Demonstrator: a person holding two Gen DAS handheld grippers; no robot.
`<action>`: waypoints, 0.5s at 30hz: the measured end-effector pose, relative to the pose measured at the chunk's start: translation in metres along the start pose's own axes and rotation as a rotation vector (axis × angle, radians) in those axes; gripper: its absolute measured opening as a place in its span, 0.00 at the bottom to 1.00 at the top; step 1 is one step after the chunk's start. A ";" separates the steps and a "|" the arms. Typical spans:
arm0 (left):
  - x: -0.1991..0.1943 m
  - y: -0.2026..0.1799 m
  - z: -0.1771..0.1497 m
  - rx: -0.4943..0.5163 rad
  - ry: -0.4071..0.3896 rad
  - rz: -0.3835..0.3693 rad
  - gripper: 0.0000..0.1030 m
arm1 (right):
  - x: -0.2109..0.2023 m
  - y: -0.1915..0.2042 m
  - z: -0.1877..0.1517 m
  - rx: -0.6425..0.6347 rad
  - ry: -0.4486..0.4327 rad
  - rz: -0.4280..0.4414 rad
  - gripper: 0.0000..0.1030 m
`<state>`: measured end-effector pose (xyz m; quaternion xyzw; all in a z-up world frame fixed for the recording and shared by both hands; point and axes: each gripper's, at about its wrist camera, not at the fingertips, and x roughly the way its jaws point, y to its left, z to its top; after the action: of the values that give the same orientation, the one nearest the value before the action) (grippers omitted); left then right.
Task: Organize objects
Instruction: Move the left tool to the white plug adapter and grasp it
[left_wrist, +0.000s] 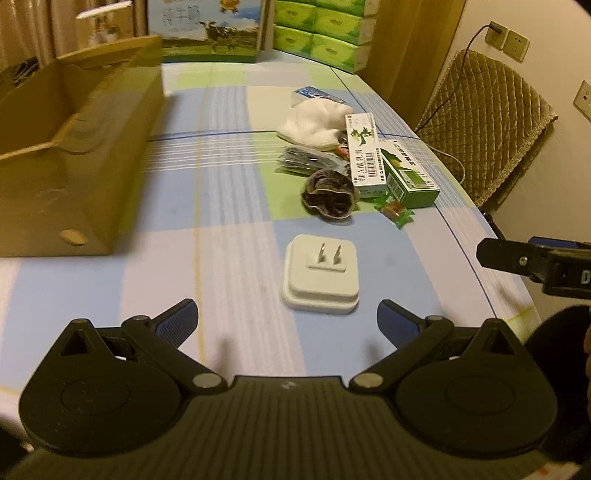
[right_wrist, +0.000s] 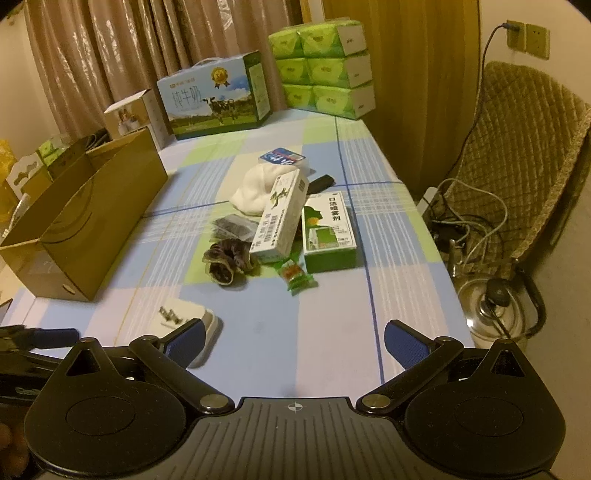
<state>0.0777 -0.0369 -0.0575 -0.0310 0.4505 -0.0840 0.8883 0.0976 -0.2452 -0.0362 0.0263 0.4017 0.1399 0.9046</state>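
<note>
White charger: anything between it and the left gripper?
Nothing. In the left wrist view only bare tablecloth separates the open left gripper from the white charger, prongs up.

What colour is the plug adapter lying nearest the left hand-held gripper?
White, prongs pointing up: the plug adapter shows best in the left wrist view, just ahead of the open left hand-held gripper.

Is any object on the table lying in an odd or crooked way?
Yes. The white charger plug lies with its prongs pointing up, and the long white box leans tilted across the green box.
</note>
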 end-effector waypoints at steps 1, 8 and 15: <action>0.009 -0.002 0.001 0.007 0.007 -0.009 0.93 | 0.005 0.000 0.003 -0.011 0.002 -0.011 0.98; 0.061 -0.010 0.010 0.054 0.056 -0.068 0.74 | 0.038 -0.013 0.014 -0.009 0.048 -0.025 0.97; 0.067 0.003 0.023 0.110 0.026 -0.033 0.59 | 0.082 -0.006 0.023 -0.094 0.120 0.026 0.75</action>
<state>0.1359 -0.0459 -0.0977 0.0116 0.4559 -0.1238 0.8813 0.1687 -0.2272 -0.0807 -0.0195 0.4477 0.1716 0.8774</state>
